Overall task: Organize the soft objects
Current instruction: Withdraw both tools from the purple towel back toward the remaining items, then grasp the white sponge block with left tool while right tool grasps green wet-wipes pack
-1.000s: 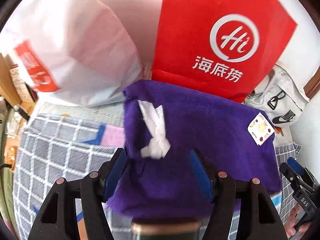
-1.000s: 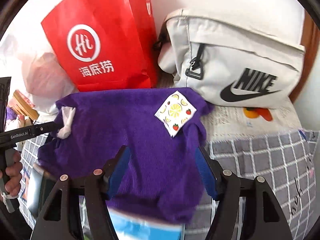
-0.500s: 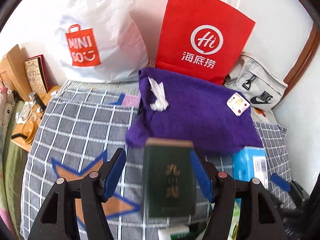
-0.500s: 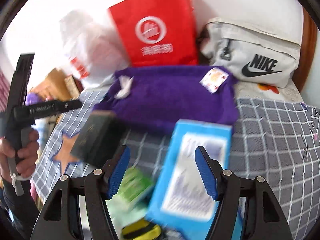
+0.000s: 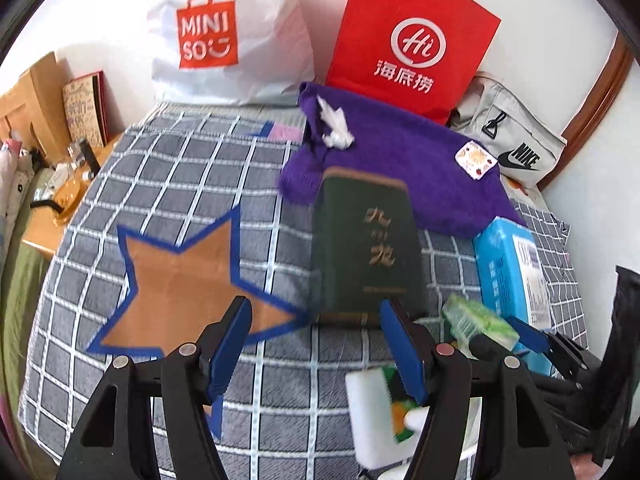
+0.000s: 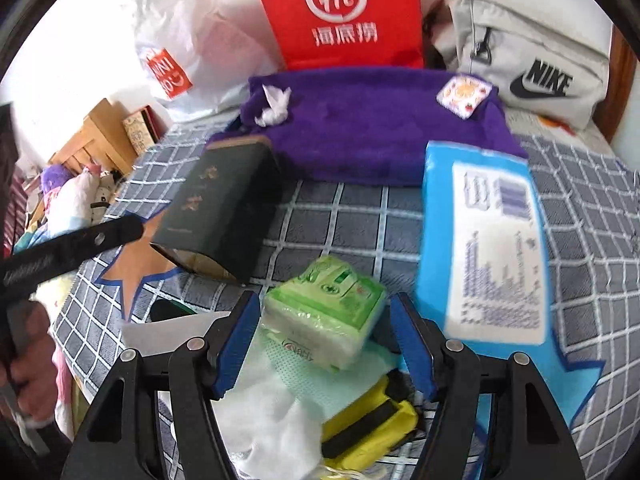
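I am seeing one purple towel (image 5: 404, 160) lying folded at the back of the bed (image 5: 168, 184), long axis across, one tissue wad (image 5: 334, 128) and one sachet (image 5: 476, 159) on it. One dark box (image 5: 366, 248) is overlapping its near edge. Left tool (image 5: 316, 348) and right tool (image 6: 324, 344) are both hanging released, gripping nothing.

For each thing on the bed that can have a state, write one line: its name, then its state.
purple towel: folded, lying flat
crumpled tissue: resting on the towel
square sachet: lying on the towel
dark green box: lying down, bottom flap partly open
red paper bag: standing upright
left gripper: open, empty
right gripper: open, empty
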Demonstrator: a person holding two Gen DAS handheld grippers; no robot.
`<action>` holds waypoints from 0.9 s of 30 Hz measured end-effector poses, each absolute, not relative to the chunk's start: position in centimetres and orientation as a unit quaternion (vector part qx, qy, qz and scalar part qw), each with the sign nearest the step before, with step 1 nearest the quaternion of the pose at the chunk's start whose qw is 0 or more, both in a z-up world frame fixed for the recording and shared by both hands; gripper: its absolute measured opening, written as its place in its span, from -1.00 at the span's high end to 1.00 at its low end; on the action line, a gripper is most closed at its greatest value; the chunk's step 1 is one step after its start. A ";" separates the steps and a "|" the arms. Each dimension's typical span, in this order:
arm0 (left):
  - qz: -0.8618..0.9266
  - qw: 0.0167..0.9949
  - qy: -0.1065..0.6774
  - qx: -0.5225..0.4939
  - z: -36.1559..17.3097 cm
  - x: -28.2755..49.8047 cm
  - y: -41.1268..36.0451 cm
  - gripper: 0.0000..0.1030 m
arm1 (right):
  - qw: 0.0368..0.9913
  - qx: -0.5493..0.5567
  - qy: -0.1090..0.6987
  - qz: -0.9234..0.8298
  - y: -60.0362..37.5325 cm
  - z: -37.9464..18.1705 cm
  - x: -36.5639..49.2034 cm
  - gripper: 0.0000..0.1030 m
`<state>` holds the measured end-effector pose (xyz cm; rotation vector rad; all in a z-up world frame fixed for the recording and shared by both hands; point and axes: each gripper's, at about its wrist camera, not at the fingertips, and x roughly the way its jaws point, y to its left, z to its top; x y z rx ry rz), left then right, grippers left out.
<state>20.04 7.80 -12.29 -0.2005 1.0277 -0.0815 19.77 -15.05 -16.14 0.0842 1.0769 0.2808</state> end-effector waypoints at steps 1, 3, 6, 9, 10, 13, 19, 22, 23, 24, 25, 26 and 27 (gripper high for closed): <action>-0.040 0.864 0.492 -0.098 -12.5 19.9 8.0 -0.26 | 0.848 0.040 0.511 0.133 -15.0 -16.1 19.8 -0.30; -0.043 0.863 0.493 -0.099 -12.7 19.7 8.2 -0.26 | 0.856 0.026 0.501 0.123 -14.5 -16.1 19.6 -0.25; -0.047 0.863 0.494 -0.100 -12.9 19.4 8.5 -0.26 | 0.852 0.029 0.508 0.126 -14.5 -16.3 19.8 -0.05; -0.051 0.862 0.494 -0.102 -13.1 19.1 8.7 -0.26 | 0.860 0.029 0.496 0.119 -14.8 -15.7 19.5 0.00; -0.052 0.862 0.494 -0.103 -13.1 18.9 8.7 -0.26 | 0.863 0.033 0.491 0.118 -15.0 -15.3 19.4 0.00; -0.055 0.859 0.497 -0.108 -13.2 18.5 8.6 -0.26 | 0.870 0.047 0.474 0.129 -15.6 -14.0 18.8 0.00; -0.052 0.860 0.497 -0.099 -12.7 16.8 7.8 -0.26 | 0.878 0.068 0.452 0.142 -17.0 -12.5 17.3 0.00; -0.049 0.862 0.495 -0.097 -12.4 15.5 7.3 -0.26 | 0.879 0.080 0.443 0.156 -18.0 -12.0 15.9 0.01; -0.045 0.862 0.495 -0.097 -12.3 15.2 7.3 -0.26 | 0.879 0.082 0.441 0.161 -18.1 -11.8 15.4 0.01; -0.041 0.863 0.494 -0.096 -12.3 14.6 7.2 -0.26 | 0.880 0.080 0.438 0.166 -18.3 -11.6 14.8 0.01; -0.037 0.864 0.494 -0.096 -12.2 14.1 7.2 -0.26 | 0.883 0.076 0.432 0.168 -18.3 -11.3 14.2 0.01; -0.034 0.864 0.493 -0.096 -12.2 13.7 7.2 -0.26 | 0.885 0.072 0.428 0.167 -18.4 -11.1 13.7 0.01; -0.030 0.864 0.493 -0.097 -12.3 13.1 7.3 -0.26 | 0.888 0.064 0.423 0.165 -18.5 -10.9 13.1 0.01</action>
